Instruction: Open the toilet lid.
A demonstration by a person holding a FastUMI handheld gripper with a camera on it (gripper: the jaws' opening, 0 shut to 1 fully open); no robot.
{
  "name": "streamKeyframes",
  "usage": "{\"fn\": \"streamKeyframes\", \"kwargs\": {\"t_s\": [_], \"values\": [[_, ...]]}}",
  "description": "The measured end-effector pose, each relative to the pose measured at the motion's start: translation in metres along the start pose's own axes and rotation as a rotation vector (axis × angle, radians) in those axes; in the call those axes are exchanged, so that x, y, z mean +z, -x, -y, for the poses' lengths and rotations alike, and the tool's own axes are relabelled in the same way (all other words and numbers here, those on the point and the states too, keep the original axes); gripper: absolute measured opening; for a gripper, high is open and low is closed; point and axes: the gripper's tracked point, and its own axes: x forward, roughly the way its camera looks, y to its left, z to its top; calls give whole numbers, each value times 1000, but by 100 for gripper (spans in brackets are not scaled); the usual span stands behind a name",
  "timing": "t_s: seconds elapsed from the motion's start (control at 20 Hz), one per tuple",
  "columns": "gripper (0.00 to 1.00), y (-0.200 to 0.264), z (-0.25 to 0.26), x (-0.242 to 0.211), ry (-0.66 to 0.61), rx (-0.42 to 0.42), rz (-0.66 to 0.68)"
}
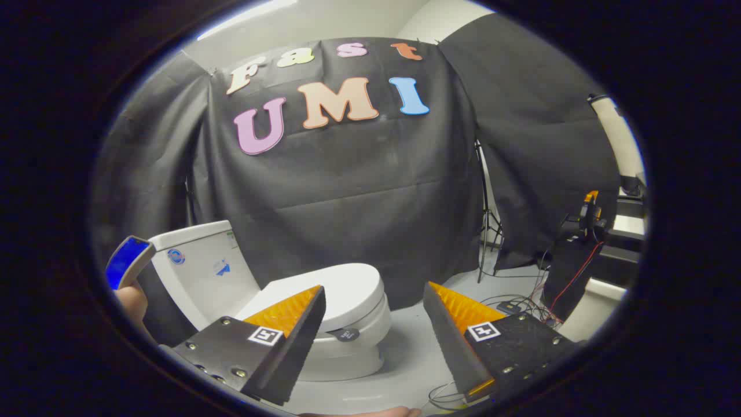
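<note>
Gripper (pixel 373 301) with fingers spread wide, nothing between them, in the lower centre of the frame. The white ceramic toilet (pixel 347 353) stands in the lower left, partly behind the left finger; its smooth white lid (pixel 353 289) lies closed on the seat, below the white tank (pixel 200 272).

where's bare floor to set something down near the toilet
Bare floor lies between the toilet and the black cloth wall, just ahead of the open claw. Beyond the right finger it is crowded: cables, a tripod and equipment.
</note>
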Motion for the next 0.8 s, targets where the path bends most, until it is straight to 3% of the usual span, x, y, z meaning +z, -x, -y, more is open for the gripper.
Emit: {"fn": "streamKeyframes", "kwargs": {"t_s": [0.8], "values": [[100, -17, -16, -22, -29, 38, -45]]}}
